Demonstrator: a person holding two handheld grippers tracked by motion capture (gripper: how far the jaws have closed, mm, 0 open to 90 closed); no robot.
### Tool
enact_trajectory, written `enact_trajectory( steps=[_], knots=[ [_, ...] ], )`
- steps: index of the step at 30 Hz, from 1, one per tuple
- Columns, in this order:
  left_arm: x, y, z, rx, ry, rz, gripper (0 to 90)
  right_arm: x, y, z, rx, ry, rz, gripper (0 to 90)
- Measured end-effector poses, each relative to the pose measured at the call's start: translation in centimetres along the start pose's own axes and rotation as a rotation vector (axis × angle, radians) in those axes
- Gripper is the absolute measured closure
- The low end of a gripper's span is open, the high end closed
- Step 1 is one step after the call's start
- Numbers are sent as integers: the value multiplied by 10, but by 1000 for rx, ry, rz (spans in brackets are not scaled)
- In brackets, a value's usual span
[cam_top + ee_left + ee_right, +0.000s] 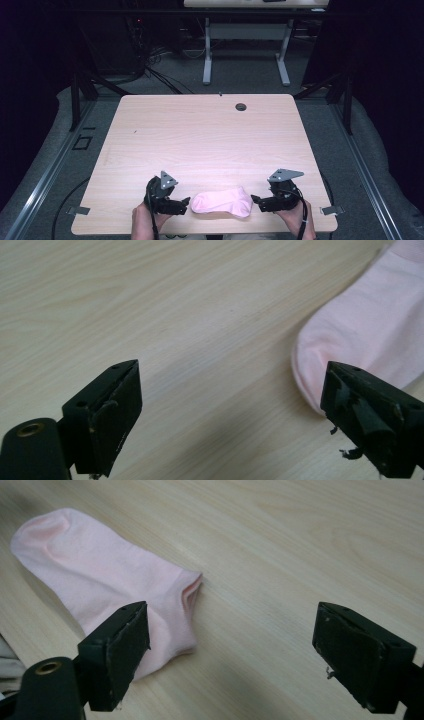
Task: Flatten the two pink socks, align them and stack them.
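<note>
Pink sock [222, 202] flat on table [200, 135], left gripper [184, 205] and right gripper [256, 201] released beside it, cuff end perhaps folded, hands cut off

— What is cut off at the desk's [210, 130] near edge?

— The person's forearms are cropped by the bottom of the high view. In the left gripper view the pink sock [370, 335] is cut by the right edge, and its toe is partly covered by one jaw.

— And in the right gripper view?

— The sock's cuff end is partly hidden behind one jaw.
</note>
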State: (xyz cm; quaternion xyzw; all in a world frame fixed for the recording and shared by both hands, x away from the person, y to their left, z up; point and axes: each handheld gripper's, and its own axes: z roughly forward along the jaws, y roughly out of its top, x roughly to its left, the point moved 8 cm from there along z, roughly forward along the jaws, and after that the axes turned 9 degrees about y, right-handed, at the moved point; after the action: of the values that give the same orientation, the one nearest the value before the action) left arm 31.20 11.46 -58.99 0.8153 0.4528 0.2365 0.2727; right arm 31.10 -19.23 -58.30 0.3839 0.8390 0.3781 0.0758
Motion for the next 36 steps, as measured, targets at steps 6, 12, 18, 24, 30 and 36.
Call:
enact_trajectory(
  steps=[6,12,18,24,30,36],
  knots=[
    [32,-10,-10,-9,57,-62,18,-15,-5,-20,-48,-47,26,42],
    [65,-29,-10,-2,110,-129,2,-36,-17,-34,-71,-95,76,12],
    [90,-51,1,22,137,-187,1,-59,-31,-40,-80,-152,126,0],
    [107,-71,18,49,159,-226,1,-83,-50,-34,-72,-190,188,0],
    [120,-81,29,30,197,-255,0,-103,-67,-23,-46,-205,233,0],
    [124,-80,31,3,206,-260,0,-115,-77,-17,-46,-239,238,0]
  ],
)
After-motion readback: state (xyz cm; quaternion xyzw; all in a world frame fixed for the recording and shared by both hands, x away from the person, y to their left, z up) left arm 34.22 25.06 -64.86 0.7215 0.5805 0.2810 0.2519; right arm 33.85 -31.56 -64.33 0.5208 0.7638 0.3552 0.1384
